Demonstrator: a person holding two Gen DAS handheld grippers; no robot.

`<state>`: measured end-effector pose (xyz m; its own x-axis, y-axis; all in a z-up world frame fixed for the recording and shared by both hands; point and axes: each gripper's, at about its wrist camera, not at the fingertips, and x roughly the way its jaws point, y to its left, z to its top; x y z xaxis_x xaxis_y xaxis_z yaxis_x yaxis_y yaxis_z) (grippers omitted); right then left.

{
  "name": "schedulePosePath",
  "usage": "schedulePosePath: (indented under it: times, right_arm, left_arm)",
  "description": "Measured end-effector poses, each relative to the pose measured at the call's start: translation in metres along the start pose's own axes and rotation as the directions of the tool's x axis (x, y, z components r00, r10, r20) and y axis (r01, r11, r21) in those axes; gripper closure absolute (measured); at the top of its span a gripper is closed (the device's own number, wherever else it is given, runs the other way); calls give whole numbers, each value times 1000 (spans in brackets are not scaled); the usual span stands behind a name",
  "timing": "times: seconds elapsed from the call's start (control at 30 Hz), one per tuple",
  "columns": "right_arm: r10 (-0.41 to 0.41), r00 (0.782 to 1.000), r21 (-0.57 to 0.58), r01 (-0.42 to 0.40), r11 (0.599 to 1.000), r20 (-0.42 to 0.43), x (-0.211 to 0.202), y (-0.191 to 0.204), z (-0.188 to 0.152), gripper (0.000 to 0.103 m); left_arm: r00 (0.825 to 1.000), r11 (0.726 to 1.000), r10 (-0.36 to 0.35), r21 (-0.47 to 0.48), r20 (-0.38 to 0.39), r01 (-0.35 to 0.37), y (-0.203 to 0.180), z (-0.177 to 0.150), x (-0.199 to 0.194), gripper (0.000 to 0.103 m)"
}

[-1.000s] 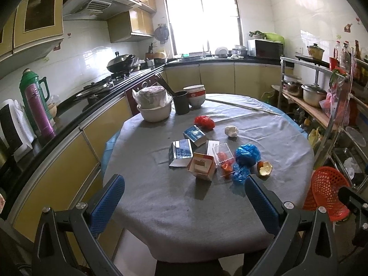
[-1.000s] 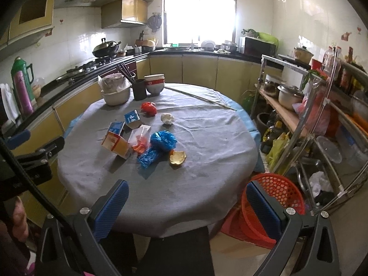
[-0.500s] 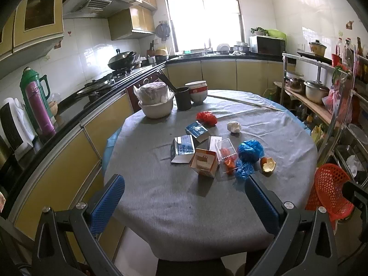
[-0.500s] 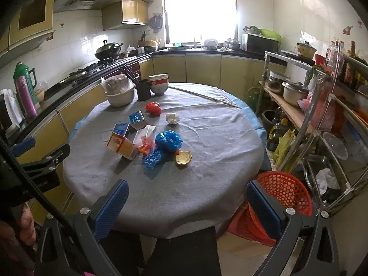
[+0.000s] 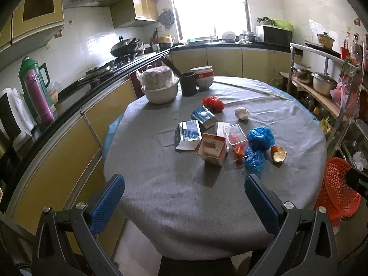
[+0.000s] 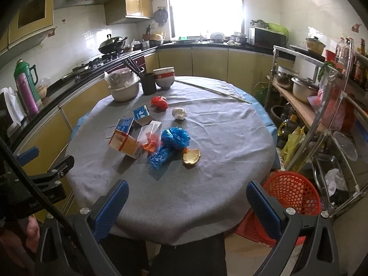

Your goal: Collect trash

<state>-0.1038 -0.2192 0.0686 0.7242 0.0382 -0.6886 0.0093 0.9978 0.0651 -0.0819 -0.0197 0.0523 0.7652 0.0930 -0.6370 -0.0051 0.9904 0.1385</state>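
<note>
Trash lies mid-table on a grey cloth (image 5: 174,195): an orange-white carton (image 5: 211,149), two blue-white cartons (image 5: 187,132), a clear plastic box (image 5: 235,138), blue plastic bags (image 5: 261,138), a red bag (image 5: 213,103), a white wad (image 5: 242,113) and an orange peel (image 5: 278,154). A red mesh basket (image 6: 291,195) stands on the floor at the table's right. My left gripper (image 5: 184,202) is open and empty above the near table edge. My right gripper (image 6: 187,203) is open and empty, also at the near edge, with the blue bags (image 6: 174,139) and peel (image 6: 191,156) ahead.
At the table's far side stand a covered bowl (image 5: 159,87), a black cup with chopsticks (image 5: 188,84) and stacked bowls (image 5: 202,77). A kitchen counter (image 5: 69,96) runs along the left. A metal shelf rack (image 6: 322,105) with pots stands right.
Both grippers have drifted slightly, so the table sits a little differently in view. Jaws stay open. Nothing on the table has moved.
</note>
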Motion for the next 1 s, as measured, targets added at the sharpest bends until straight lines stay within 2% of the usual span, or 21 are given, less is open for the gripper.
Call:
schedulePosePath:
  times: [0.33, 0.47, 0.57, 0.63, 0.77, 0.87, 1.0]
  right_arm:
    - [25, 999, 21, -24, 1000, -40, 32, -3, 17, 0]
    - [62, 996, 54, -59, 997, -57, 54, -8, 25, 0]
    - [116, 990, 94, -109, 990, -76, 75, -13, 30, 0]
    - [166, 982, 139, -152, 979, -93, 94, -19, 35, 0]
    - [245, 962, 217, -215, 952, -122, 131, -25, 42, 0]
    - [270, 956, 229, -239, 943, -115, 152, -25, 50, 0]
    - [309, 943, 254, -272, 928, -119, 181, -25, 62, 4]
  left_arm:
    - [997, 999, 17, -30, -71, -19, 11, 1, 31, 0]
    - [995, 999, 1, -43, -102, -6, 16, 3, 50, 0]
    - [988, 996, -61, -75, -145, 50, 24, 7, 71, 0]
    - [976, 989, -119, -112, -183, 100, 31, 10, 87, 0]
    - [964, 981, -145, -160, -222, 111, 41, 17, 114, 0]
    - [955, 976, -175, -173, -240, 135, 40, 25, 131, 0]
    - [928, 954, -272, -199, -254, 225, 29, 39, 148, 0]
